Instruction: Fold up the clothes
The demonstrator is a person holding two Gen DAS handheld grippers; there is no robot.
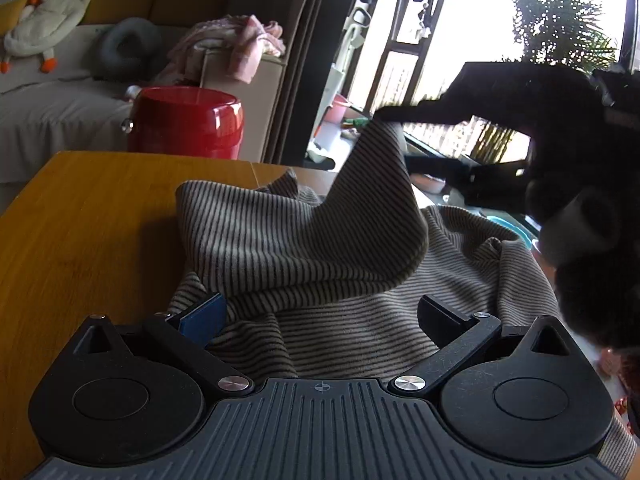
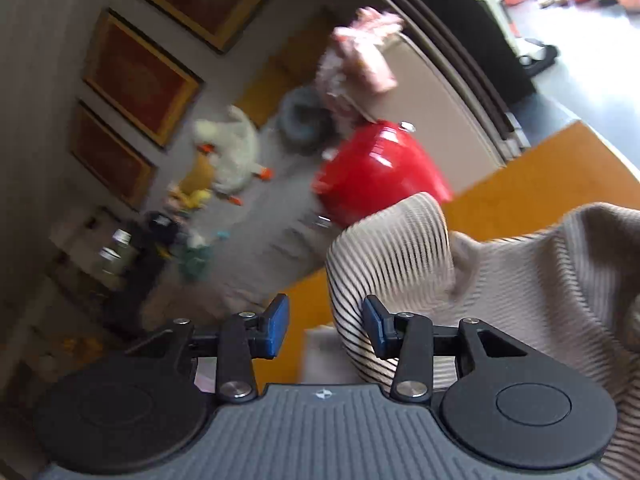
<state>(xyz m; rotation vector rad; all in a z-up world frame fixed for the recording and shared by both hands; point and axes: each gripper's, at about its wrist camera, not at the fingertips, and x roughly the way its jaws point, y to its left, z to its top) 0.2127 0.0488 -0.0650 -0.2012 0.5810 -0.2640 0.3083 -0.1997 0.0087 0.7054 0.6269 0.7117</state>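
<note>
Between the left gripper's [image 1: 320,312] wide-apart jaws, the striped garment [image 1: 320,248] is lying bunched and unfolded on the worktop [image 1: 80,220]; the right gripper's [image 2: 326,330] part-open jaws are lifting one sleeve, pads seemingly not pressing.

Close wrist views; shared striped garment [image 1: 304,240]

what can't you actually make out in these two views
- Right gripper, left wrist view: only a dark silhouette against the bright window, so how its jaws stand is lost.
- Striped garment, both views: folds hide its shape, and the frame edge cuts it off on the right.
- Shelf clutter, right wrist view: too smeared by blur to identify.
</note>
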